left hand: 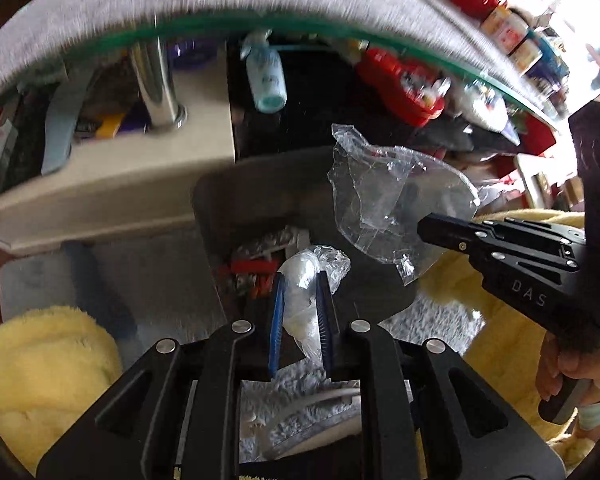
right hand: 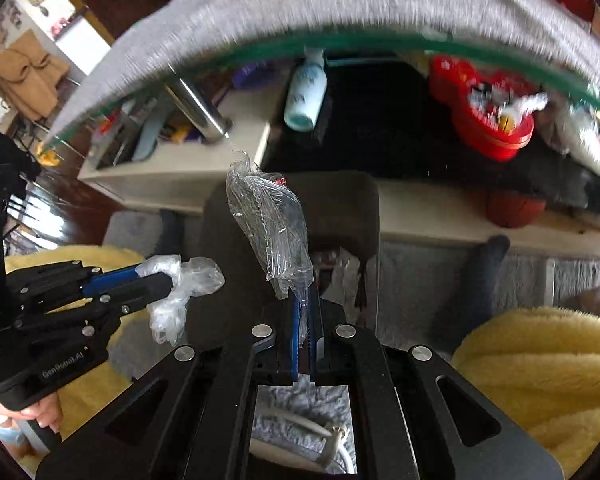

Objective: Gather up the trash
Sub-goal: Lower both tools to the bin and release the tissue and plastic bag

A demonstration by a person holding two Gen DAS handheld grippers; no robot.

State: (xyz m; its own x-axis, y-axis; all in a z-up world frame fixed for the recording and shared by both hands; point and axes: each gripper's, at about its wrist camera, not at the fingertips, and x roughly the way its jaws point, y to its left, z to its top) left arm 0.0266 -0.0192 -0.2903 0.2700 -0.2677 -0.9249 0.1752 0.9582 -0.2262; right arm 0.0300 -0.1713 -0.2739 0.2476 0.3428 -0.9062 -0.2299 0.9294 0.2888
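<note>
My left gripper (left hand: 300, 280) is shut on a crumpled clear plastic bag (left hand: 304, 280) and holds it above a dark trash bin (left hand: 260, 184) that has wrappers inside. It also shows in the right wrist view (right hand: 168, 280) with the bag (right hand: 188, 280). My right gripper (right hand: 306, 296) is shut on a sheet of clear plastic wrap (right hand: 268, 220) that stands up over the bin (right hand: 340, 200). In the left wrist view the right gripper (left hand: 424, 228) holds that wrap (left hand: 380, 200) over the bin's right side.
A glass table edge with a grey cover (left hand: 220, 8) arcs overhead. Below it a shelf holds a white bottle (left hand: 266, 76) and a red box (left hand: 400, 84). Yellow fluffy cushions (left hand: 40, 360) (right hand: 540, 368) lie at both sides on a grey rug.
</note>
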